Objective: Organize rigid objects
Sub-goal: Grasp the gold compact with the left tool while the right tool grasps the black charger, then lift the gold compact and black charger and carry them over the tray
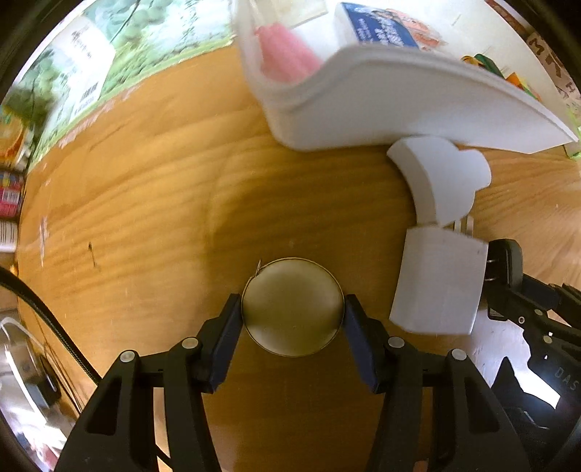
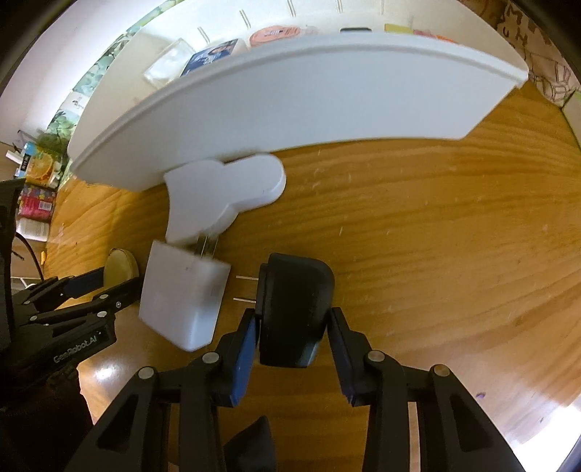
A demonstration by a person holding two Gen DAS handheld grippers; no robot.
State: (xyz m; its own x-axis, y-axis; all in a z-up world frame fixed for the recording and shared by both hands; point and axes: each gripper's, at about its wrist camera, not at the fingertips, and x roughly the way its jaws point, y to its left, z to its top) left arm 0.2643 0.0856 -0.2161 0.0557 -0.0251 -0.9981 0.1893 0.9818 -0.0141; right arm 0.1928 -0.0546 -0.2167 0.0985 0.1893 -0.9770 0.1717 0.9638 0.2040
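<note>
Woodgrain tabletop (image 1: 145, 203) fills both wrist views, and the task's pieces lie on it in front of a white plastic organiser tray (image 1: 363, 109); the left gripper (image 1: 292, 319) points straight down with its two dark pads pressed on the left and right rim of a round, shallow, gold-coloured metal tin (image 1: 292, 306), so it is gripping the tin, which sits near the middle of the table, well short of the tray; the right gripper (image 2: 292, 337) has its pads against the two sides of a black plastic plug adapter (image 2: 294, 308), clamped on it, with the adapter's two thin metal prongs (image 2: 247, 288) pointing left toward a white square plug block (image 2: 181, 297); that block lies just beside the black adapter, between the two grippers; a white curved plastic charger piece (image 2: 225, 192) lies just beyond the block on the far side, with a pair of prongs reaching toward the block, and its far end touches or nearly touches the tray's front wall; inside the tray, at its left end, sit a pink ribbed object (image 1: 287, 54) and a blue-and-white printed box (image 1: 377, 27); green printed packaging (image 1: 109, 47) lies past the table's far left edge.
</note>
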